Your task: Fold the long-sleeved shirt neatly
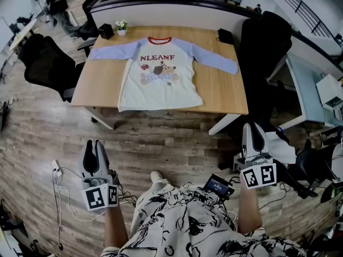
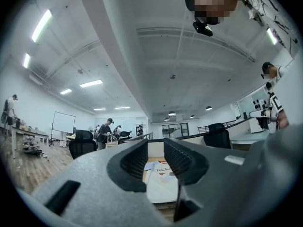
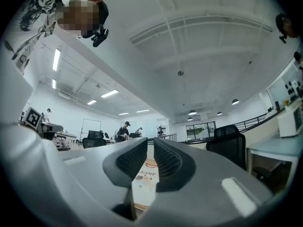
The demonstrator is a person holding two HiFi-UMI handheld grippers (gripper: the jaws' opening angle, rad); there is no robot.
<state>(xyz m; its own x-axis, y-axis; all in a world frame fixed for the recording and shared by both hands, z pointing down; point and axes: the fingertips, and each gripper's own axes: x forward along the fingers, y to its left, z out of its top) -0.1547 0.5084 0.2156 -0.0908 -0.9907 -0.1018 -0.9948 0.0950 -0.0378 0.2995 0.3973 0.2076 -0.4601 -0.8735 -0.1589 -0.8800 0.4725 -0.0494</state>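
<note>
Shirt (image 1: pixel 159 71): hem at table (image 1: pixel 225 98) edge
Left gripper (image 1: pixel 95 143): ajar, empty
Right gripper (image 1: pixel 253 126): ajar, empty
Floor (image 1: pixel 166 138): open before table

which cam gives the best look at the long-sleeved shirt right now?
Head view: the whole shirt lies spread flat on the table, both sleeves out, print facing up. The left gripper view catches only a far-off strip of its body and print; the right gripper view an even narrower sliver.
</note>
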